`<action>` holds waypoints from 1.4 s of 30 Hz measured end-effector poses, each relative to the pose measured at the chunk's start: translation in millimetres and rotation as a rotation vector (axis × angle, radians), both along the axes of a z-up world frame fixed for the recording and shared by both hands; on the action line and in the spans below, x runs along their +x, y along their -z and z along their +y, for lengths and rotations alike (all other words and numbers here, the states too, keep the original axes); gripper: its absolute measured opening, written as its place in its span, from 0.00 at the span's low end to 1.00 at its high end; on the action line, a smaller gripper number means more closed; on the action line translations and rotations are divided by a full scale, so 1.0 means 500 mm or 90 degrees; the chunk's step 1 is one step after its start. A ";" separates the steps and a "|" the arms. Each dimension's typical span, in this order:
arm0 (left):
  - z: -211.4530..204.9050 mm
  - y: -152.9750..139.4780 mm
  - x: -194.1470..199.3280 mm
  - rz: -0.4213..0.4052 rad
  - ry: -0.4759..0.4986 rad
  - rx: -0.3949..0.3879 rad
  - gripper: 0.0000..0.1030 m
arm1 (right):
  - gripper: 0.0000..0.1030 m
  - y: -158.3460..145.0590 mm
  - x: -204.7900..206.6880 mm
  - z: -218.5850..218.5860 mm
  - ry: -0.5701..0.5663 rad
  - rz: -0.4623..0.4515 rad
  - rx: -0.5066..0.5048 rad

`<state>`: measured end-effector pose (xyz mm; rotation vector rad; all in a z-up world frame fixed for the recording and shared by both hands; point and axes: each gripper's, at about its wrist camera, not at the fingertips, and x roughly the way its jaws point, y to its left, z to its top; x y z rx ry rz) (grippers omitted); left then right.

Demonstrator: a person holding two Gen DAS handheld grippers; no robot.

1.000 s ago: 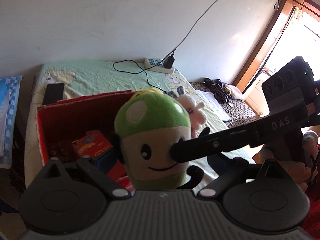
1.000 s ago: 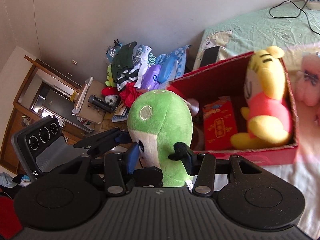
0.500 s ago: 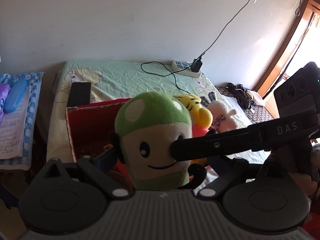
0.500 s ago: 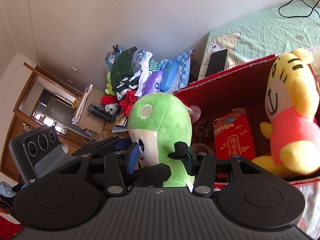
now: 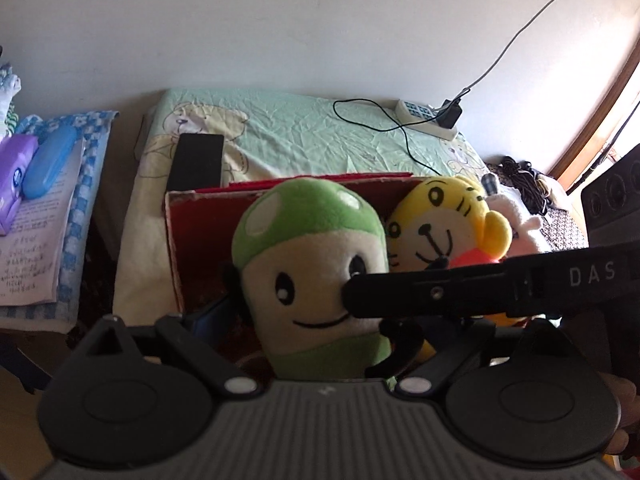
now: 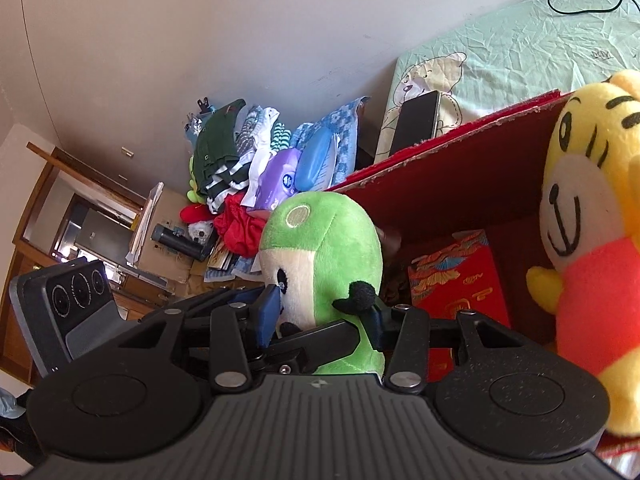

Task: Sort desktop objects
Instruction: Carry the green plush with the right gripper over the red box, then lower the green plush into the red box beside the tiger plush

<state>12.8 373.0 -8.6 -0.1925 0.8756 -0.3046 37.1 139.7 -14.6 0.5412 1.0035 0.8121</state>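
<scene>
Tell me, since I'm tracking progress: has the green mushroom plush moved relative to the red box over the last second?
Yes. The green mushroom plush, clamped by both grippers, has travelled toward the red box; the box and yellow tiger plush loom nearer in the right wrist view.

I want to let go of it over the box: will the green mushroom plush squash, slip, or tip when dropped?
The green mushroom plush looks soft and probably light; both the left gripper and right gripper press into its fuzzy sides, so slipping seems unlikely. Tall and rounded, it may topple against the yellow tiger plush in the red box.

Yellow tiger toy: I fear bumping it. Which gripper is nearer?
Right. The right gripper crosses just in front of the tiger toy; the left gripper sits beyond the green toy.
</scene>
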 end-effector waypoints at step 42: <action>-0.039 0.037 0.044 0.019 -0.055 0.118 0.93 | 0.48 0.052 0.082 0.069 -0.104 -0.075 -0.054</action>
